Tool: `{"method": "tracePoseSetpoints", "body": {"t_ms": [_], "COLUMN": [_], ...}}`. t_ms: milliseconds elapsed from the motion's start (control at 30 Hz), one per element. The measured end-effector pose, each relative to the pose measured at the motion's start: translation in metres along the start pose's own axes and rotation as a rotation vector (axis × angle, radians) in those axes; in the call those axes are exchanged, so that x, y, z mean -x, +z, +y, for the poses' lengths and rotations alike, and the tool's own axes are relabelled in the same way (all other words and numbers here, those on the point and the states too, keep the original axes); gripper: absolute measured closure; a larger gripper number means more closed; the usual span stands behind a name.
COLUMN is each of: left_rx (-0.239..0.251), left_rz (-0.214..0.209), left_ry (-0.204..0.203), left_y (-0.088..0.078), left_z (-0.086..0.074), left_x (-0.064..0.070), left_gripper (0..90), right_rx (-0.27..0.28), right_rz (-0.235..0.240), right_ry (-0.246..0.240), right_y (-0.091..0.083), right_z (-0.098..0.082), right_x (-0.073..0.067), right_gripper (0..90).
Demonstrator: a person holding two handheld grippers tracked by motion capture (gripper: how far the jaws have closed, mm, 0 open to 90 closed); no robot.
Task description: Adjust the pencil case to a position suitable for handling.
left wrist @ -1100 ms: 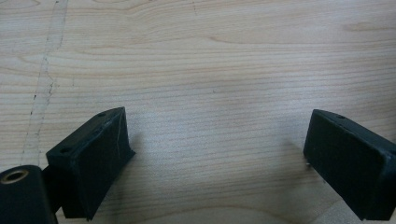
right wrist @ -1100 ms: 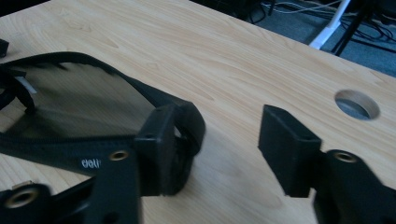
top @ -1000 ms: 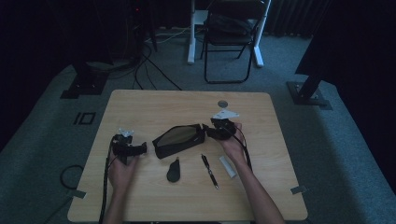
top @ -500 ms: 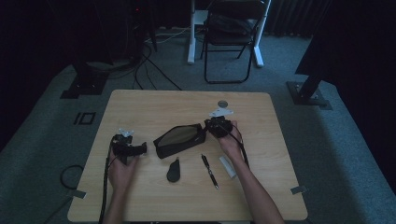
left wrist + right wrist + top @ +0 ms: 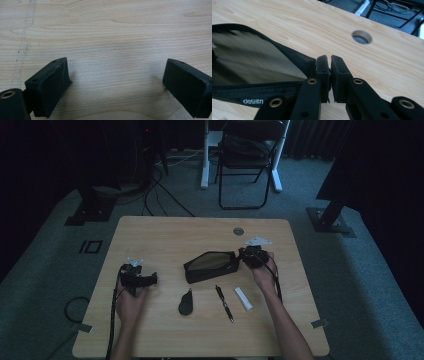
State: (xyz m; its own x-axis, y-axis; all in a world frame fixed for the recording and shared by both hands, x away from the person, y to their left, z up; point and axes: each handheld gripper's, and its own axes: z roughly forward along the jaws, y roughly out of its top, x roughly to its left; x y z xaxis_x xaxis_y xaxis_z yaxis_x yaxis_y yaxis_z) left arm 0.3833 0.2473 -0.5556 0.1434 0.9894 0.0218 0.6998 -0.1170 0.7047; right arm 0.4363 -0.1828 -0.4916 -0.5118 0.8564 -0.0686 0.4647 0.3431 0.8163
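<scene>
A black mesh pencil pouch [image 5: 210, 266] lies open at mid-table, its olive lining [image 5: 249, 62] showing. My right gripper [image 5: 246, 255] is at the pouch's right end. Its jaws [image 5: 329, 65] are pressed together right at the pouch's black corner, so it is shut on that end. My left gripper [image 5: 149, 279] rests low over the left part of the table. It stands open [image 5: 116, 75] over bare wood, with nothing between its pads.
In front of the pouch lie a black teardrop-shaped item [image 5: 186, 303], a black pen [image 5: 224, 303] and a small white eraser [image 5: 243, 298]. A round cable hole [image 5: 238, 231] sits near the table's far edge [image 5: 200, 218]. A folding chair [image 5: 250, 160] stands beyond.
My right gripper has closed at the pouch's end and moved to the right, and the pouch has slid right with it. The left gripper has stayed put.
</scene>
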Motion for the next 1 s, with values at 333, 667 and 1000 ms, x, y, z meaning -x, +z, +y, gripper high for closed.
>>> {"method": "tracePoseSetpoints", "body": {"t_ms": [333,667,1000], "left_rx": [0.000,-0.001,0.000], "left_rz": [0.000,0.000,-0.001], "left_ry": [0.000,0.001,0.000], "left_y": [0.000,0.000,0.000], "left_z": [0.000,0.000,0.000], "left_x": [0.000,0.000,0.000], "left_gripper": [7.2,7.2,7.2], "right_rx": [0.005,0.046,-0.046], "right_rz": [0.003,0.062,0.140], "right_ry": [-0.033,-0.111,-0.170], "right_y": [-0.025,-0.033,0.008], "right_z": [-0.022,-0.010,0.005], "right_x": [0.000,-0.018,-0.021], "right_gripper": [81.5,59.5,53.7]}}
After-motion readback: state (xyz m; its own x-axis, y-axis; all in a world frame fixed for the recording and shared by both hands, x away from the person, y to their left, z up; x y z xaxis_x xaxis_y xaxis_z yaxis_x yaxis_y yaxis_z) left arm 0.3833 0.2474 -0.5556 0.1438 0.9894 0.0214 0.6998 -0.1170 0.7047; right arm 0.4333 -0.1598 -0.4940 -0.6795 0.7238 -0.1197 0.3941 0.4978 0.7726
